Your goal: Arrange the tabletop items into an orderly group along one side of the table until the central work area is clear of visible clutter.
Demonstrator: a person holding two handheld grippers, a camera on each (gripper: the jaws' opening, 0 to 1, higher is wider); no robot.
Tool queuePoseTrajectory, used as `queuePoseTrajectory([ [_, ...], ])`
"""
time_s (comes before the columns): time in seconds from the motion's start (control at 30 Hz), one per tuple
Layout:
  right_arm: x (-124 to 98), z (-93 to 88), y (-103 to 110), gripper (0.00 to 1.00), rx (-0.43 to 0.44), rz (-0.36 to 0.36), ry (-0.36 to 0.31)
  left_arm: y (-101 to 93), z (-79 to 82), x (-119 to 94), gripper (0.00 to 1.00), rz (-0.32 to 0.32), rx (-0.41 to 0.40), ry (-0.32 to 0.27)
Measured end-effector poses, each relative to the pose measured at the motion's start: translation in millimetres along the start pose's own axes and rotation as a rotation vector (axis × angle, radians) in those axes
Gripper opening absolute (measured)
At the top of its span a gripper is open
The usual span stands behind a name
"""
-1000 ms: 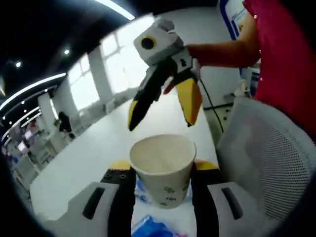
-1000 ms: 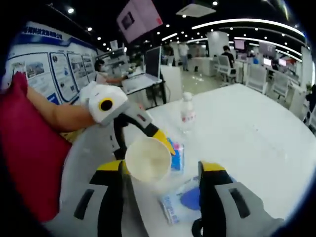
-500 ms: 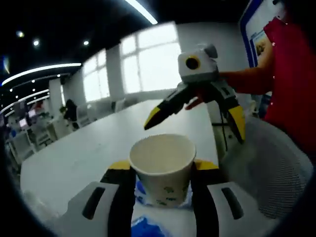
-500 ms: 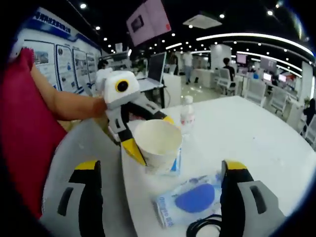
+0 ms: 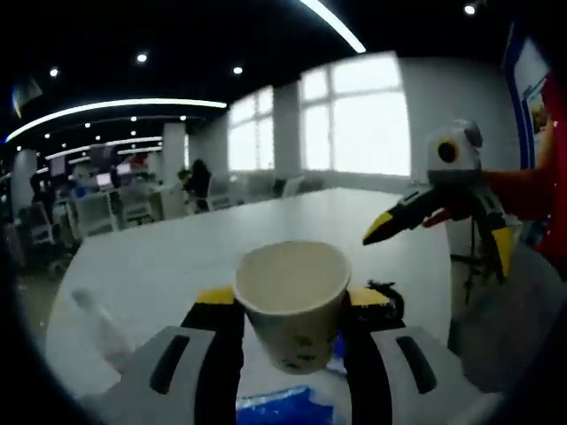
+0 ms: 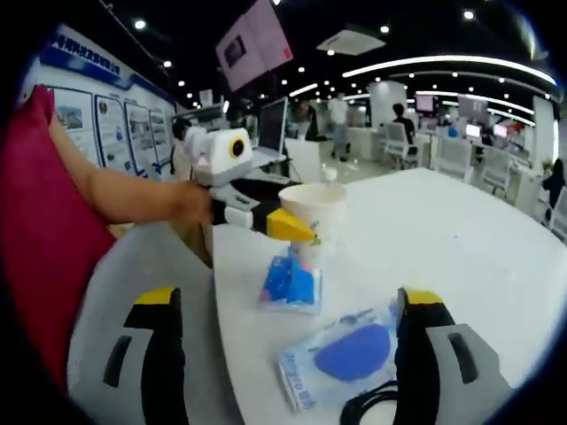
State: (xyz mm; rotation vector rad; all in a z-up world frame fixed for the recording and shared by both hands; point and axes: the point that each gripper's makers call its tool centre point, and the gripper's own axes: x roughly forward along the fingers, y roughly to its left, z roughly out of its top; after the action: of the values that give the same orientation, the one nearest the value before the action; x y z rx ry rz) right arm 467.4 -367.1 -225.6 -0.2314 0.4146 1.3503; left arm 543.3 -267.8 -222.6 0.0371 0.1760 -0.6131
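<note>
Right, the paper cup (image 5: 293, 301) sits clamped between the jaws of the left gripper (image 5: 288, 328) — held upright above the white table (image 5: 177, 266), mouth open to the camera. In the right gripper view the same cup (image 6: 312, 212) is raised over a small blue packet (image 6: 288, 282) near the table's edge, with a clear bag holding something blue (image 6: 341, 354) lying closer in and a black cable (image 6: 372, 403) touching that bag. The right gripper (image 6: 288, 354) has its jaws spread wide, gripping nothing. A bare forearm and red sleeve (image 6: 35, 221) reach in behind the left gripper, beside a grey mesh chair (image 6: 142, 283).
</note>
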Motion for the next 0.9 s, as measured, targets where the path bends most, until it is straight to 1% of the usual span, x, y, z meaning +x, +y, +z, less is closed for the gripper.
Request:
queuePoseTrajectory([
  [0.13,0.2,-7.1,-3.4,0.99,0.018,0.013,-0.005,13.1,-2.0,9.1,0.4,0.057,0.022,-0.01],
  [0.2,1.2,-10.4,-6.6,0.99,0.027,0.015,-0.002,21.6,-4.4,13.8,0.4,0.099,0.006,-0.019],
  [0.27,2.5,-13.0,-10.0,0.99,0.037,0.018,0.001,30.7,-9.0,18.0,0.4,0.142,0.009,-0.019],
  [0.3,3.2,-14.0,-11.1,0.99,0.038,0.019,0.004,33.0,-10.4,20.2,0.4,0.15,0.005,-0.027],
  [0.4,5.8,-15.0,-14.7,0.99,0.042,0.028,0.001,44.1,-21.5,26.1,0.4,0.191,-0.012,-0.012],
  [0.43,7.3,-15.2,-16.4,0.99,0.046,0.031,-0.002,48.8,-26.1,28.4,0.4,0.208,-0.032,-0.005],
  [0.47,8.4,-15.7,-17.9,0.99,0.048,0.031,-0.003,50.3,-27.2,28.9,0.4,0.214,-0.036,-0.004],
  [0.5,10.0,-16.8,-19.9,0.99,0.051,0.034,-0.003,56.3,-30.0,30.6,0.4,0.237,-0.043,-0.007],
  [0.67,15.9,-21.7,-26.1,0.98,0.07,0.05,0.0,73.4,-41.4,38.2,0.39,0.304,-0.039,0.0],
  [0.83,20.3,-27.8,-29.5,0.97,0.08,0.066,0.01,84.4,-63.2,44.3,0.39,0.361,-0.068,0.021],
  [0.9,21.7,-29.5,-31.0,0.97,0.089,0.069,0.009,89.9,-71.1,45.1,0.39,0.388,-0.101,0.022],
])
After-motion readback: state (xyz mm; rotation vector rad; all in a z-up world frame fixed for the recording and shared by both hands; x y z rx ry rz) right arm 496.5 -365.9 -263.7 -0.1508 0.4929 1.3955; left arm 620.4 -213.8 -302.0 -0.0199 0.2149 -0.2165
